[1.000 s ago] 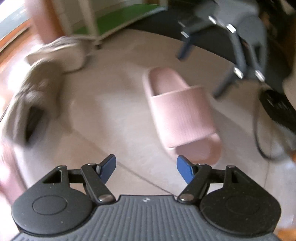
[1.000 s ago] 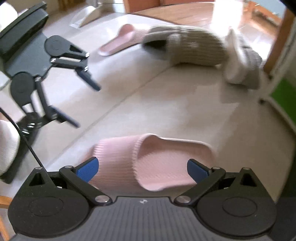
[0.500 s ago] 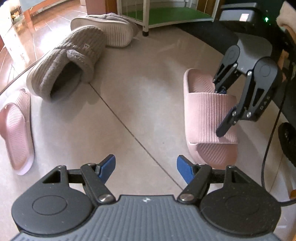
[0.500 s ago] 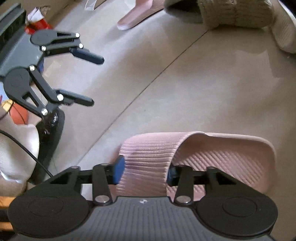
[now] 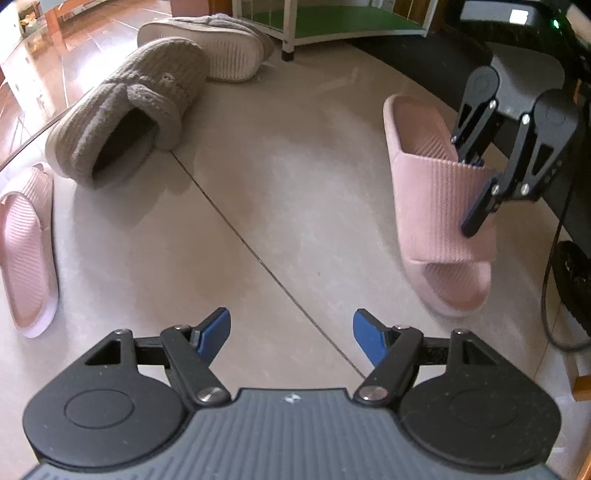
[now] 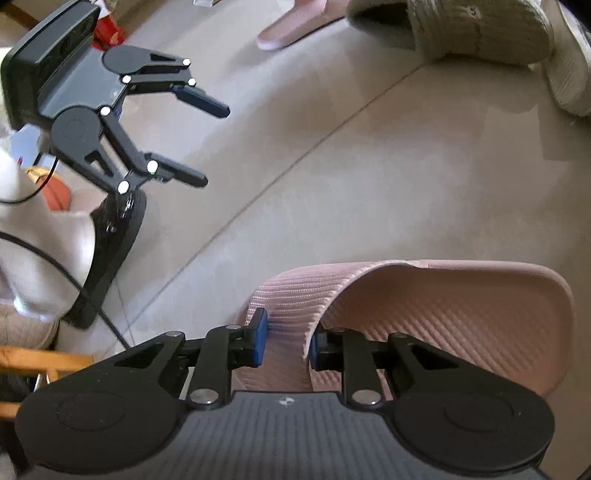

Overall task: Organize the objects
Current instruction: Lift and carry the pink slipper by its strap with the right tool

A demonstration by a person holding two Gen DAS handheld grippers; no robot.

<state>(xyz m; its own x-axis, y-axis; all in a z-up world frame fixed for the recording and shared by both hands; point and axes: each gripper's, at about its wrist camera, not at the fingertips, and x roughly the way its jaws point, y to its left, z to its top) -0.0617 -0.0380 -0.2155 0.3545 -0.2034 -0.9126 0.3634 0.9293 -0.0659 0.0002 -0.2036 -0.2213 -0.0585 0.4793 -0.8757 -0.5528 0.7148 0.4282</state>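
My right gripper (image 6: 286, 341) is shut on the ribbed strap of a pink slide sandal (image 6: 443, 314); in the left wrist view the sandal (image 5: 432, 206) lies on the floor at the right with the right gripper (image 5: 476, 192) clamped on its strap. My left gripper (image 5: 291, 332) is open and empty above bare floor; it also shows in the right wrist view (image 6: 199, 140). The second pink sandal (image 5: 26, 251) lies at the far left. A grey fuzzy slipper (image 5: 129, 114) lies on its side at the upper left, and its mate (image 5: 218, 48) lies sole up behind it.
A white-framed shelf with a green board (image 5: 343, 18) stands at the back. A black cable (image 5: 550, 295) and a dark object lie at the right edge. In the right wrist view a black shoe (image 6: 110, 251) and pale fabric (image 6: 33, 258) lie at the left.
My right gripper has closed on the pink sandal's strap. My left gripper has swung to face the grey slippers and the far pink sandal, staying open.
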